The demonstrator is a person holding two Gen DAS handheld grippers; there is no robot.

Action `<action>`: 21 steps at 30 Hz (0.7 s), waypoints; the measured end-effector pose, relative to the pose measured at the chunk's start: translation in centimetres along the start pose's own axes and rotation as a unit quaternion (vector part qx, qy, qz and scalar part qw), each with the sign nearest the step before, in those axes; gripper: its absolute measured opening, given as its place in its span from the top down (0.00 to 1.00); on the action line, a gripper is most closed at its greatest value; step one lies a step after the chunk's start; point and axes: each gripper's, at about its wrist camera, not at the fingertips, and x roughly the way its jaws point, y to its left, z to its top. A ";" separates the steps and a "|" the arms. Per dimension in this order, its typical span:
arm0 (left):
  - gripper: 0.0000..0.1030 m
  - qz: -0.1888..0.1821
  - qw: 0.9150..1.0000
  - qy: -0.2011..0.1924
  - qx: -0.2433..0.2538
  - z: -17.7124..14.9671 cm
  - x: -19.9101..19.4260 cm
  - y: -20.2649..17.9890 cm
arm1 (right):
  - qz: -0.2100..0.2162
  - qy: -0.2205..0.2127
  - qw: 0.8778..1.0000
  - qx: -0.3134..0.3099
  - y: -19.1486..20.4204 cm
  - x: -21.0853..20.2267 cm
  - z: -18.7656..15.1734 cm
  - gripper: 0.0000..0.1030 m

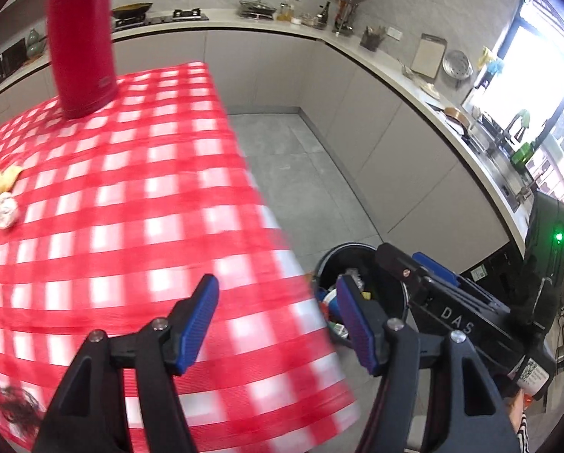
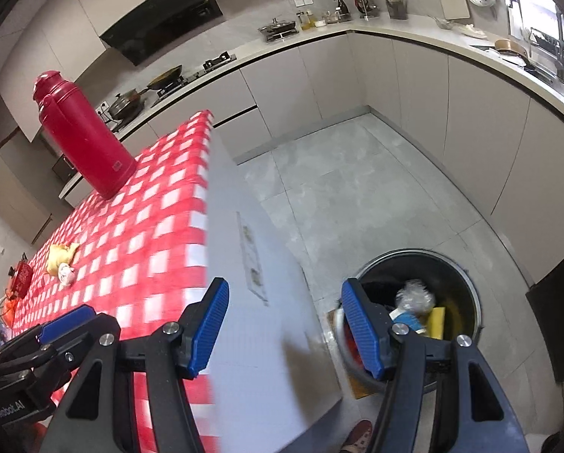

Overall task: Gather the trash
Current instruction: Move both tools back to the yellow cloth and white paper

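**Both grippers empty, between bin and table**

Trash left on the table (image 1: pixel 138 196): a yellow scrap (image 2: pixel 61 256) and a white wad (image 2: pixel 66 275), touching, well apart from the flask (image 2: pixel 82 132). Left gripper (image 1: pixel 278 324) hangs over the table edge, jaws apart, holding nothing. Right gripper (image 2: pixel 285 324) likewise released, empty. Bin (image 2: pixel 466 283) stands on the floor beside the table, within easy reach for drops, already holding trash.

wrist views downward, sharing table (image 1: pixel 131 196), bin (image 2: pixel 466 287)
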 end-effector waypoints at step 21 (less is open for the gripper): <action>0.35 0.118 0.986 -0.041 -0.112 -0.8 -7.5 25.4 | 0.091 0.027 0.988 -0.122 28.5 7.1 -3.7 0.38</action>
